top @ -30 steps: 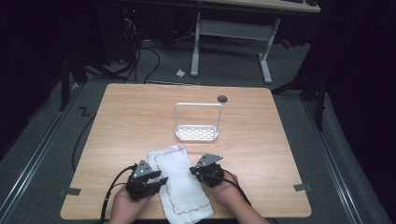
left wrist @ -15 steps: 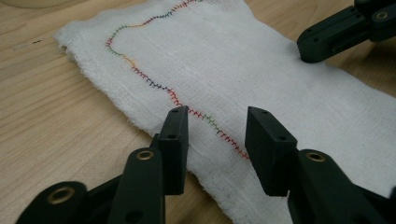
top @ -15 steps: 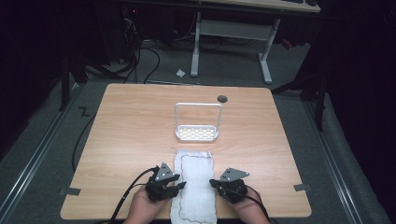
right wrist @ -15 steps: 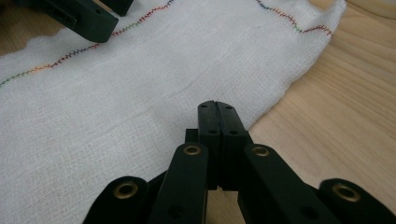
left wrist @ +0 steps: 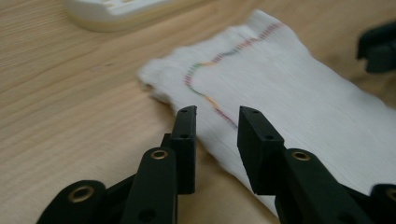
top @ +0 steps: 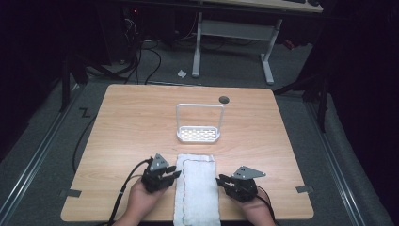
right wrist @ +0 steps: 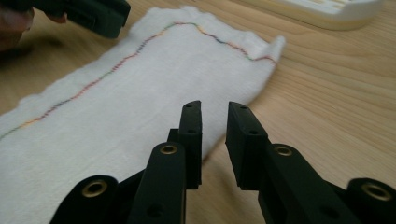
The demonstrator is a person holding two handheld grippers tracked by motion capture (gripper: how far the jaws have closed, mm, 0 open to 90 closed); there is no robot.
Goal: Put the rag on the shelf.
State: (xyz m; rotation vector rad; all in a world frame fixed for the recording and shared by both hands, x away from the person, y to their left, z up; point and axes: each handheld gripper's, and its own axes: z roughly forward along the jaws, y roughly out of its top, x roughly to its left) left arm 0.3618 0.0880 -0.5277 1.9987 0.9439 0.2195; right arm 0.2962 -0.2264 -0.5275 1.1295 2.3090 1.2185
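**Both grippers empty beside the towel: the risks I see from here**

The white towel (top: 197, 188) lies flat as a long strip on the wooden table (top: 131, 127), between my two hands. Its near end reaches the table edge close to me, and its far end stops just before the white rack (top: 198, 134). A coloured stitch line runs along it.

My left gripper (left wrist: 215, 125) has the jaws a small gap apart and holds nothing; the tips stand at the left long edge of the towel. My right gripper (right wrist: 214, 122) is the same, a narrow gap, nothing between the jaws, at the right long edge.

What can go wrong, in my judgement:

- The gap is narrow. If I push forward like this, the jaws may shove the edge and wrinkle the cloth instead of taking it.
- If one side catches and the other misses, the towel will turn and lose its straight shape.
- The cloth seems folded in layers. A shallow pinch may take only the top layer, and the fold will open.
- The near end sits at the table edge, so a pull toward me may drag it off.
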